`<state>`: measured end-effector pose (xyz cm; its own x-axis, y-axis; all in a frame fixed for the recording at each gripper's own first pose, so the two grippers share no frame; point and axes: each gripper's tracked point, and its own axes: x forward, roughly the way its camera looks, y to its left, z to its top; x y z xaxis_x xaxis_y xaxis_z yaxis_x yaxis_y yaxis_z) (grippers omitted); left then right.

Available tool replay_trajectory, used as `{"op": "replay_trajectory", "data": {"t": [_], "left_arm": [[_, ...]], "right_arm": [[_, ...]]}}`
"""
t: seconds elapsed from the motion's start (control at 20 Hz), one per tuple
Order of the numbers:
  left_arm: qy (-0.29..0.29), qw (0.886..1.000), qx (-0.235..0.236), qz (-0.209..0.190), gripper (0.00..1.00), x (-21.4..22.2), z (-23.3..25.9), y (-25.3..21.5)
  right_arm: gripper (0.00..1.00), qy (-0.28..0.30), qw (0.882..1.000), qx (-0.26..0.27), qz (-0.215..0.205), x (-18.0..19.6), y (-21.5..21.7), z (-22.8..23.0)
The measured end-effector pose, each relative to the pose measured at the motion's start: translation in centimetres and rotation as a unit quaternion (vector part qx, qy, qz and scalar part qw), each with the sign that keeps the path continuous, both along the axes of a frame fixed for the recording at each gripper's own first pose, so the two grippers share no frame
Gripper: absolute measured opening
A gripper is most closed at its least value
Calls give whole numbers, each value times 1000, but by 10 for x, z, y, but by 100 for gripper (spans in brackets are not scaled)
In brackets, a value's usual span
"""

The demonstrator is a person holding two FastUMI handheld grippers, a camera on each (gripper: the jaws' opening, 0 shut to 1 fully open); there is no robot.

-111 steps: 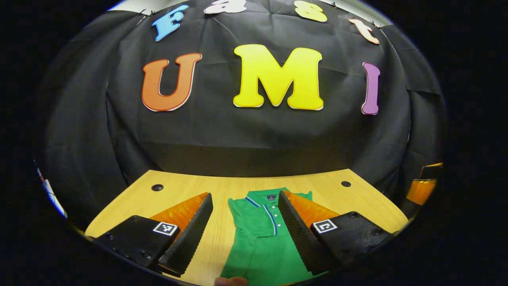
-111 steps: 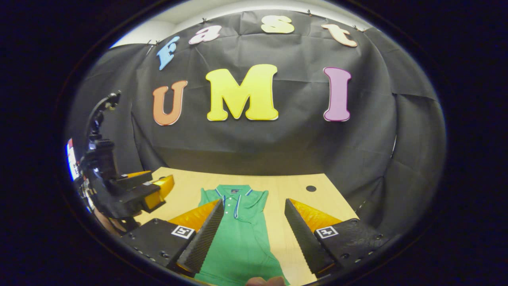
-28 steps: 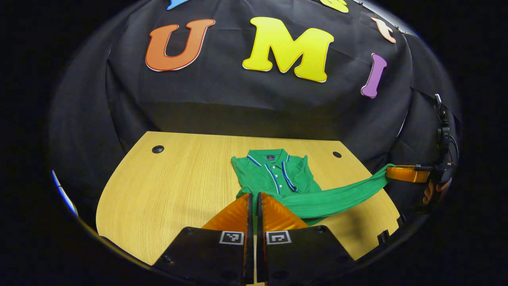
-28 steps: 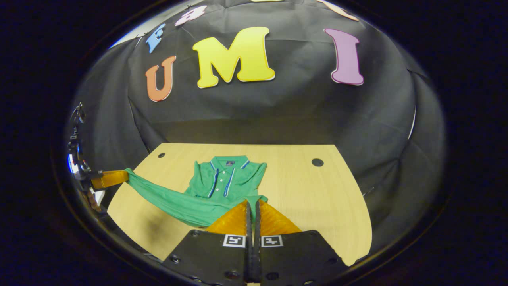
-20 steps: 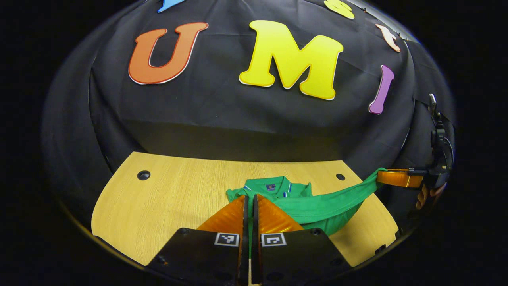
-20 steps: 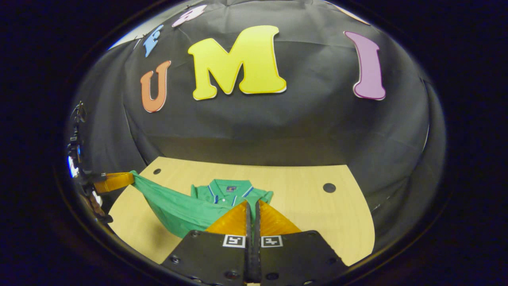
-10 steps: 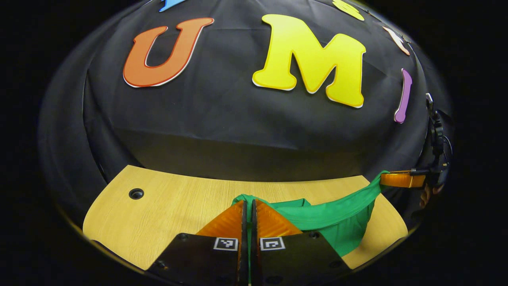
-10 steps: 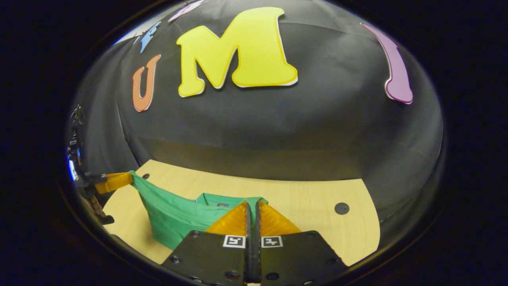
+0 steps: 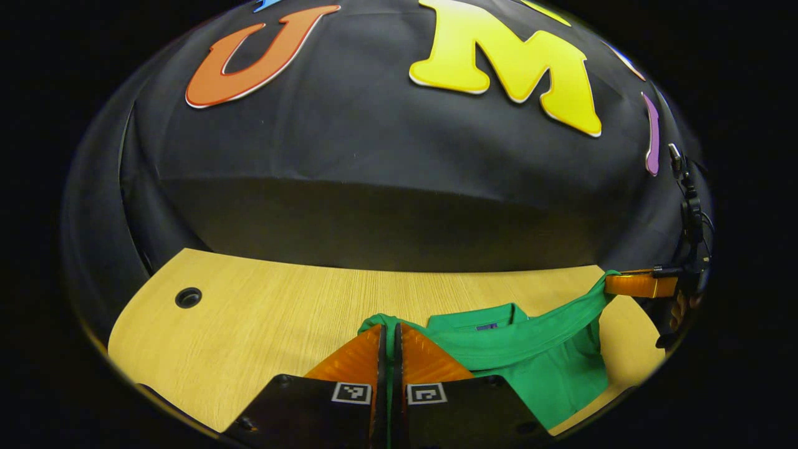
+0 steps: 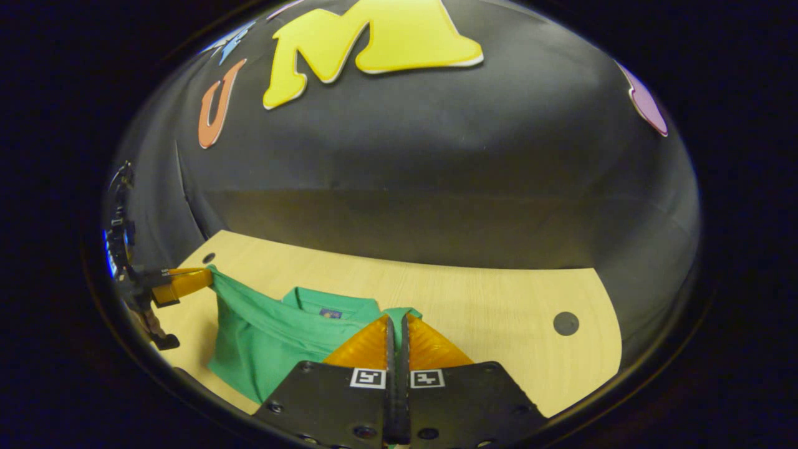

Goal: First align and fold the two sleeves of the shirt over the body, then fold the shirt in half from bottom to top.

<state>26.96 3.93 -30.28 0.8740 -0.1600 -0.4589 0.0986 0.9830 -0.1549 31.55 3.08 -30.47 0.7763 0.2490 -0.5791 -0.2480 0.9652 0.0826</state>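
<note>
Black cloth hangs behind everything, and below it runs the pale wooden table (image 9: 262, 312), its far edge meeting the cloth well ahead of both grippers. Round cable holes sit in the tabletop: one (image 9: 187, 297) far off to the left in the left gripper view, another (image 10: 566, 323) out to the right of the fingers in the right gripper view.

Big green shirt (image 9: 536, 362) next — it's draped across the table between the two grippers, lower part lifted and carried over the upper part. In the left gripper view it spreads to the right of the fingers; in the right gripper view (image 10: 262, 343) it spreads to the left. Its collar (image 9: 480, 319) peeks up just beyond the raised hem, a small dark label at the neck.

Left gripper (image 9: 390, 333): fingers pressed together, green fabric pinched between them right at the tips, a corner of the hem bunched there. Same gripper seen from the right gripper view, far left (image 10: 187, 280), with cloth stretched taut from its tip.

Right gripper (image 10: 396, 324): fingers closed on a green corner too, cloth poking up between the tips. From the left gripper view it sits at the far right (image 9: 636, 285), the hem pulled in a tight band to it, a hand (image 9: 676, 308) just behind.
</note>
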Motion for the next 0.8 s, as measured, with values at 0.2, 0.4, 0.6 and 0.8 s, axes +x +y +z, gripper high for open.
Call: {"op": "replay_trajectory", "data": {"t": [0.2, 0.4, 0.6, 0.8], "left_arm": [[9, 1000, 24, -2, 9, 10, -28, 2], [18, 999, 33, -3, 17, 14, -45, 7], [22, 999, 35, 5, 61, 7, -42, 4], [-8, 999, 34, 24, 100, -2, -2, 12]], "right_arm": [[0, -8, 998, -65, 14, 7, -8, -37], [4, 13, 996, -87, 3, 3, -15, -63], [48, 18, 996, -75, -33, -4, -16, -60], [97, -25, 995, -74, -68, -17, -19, -16]]}}
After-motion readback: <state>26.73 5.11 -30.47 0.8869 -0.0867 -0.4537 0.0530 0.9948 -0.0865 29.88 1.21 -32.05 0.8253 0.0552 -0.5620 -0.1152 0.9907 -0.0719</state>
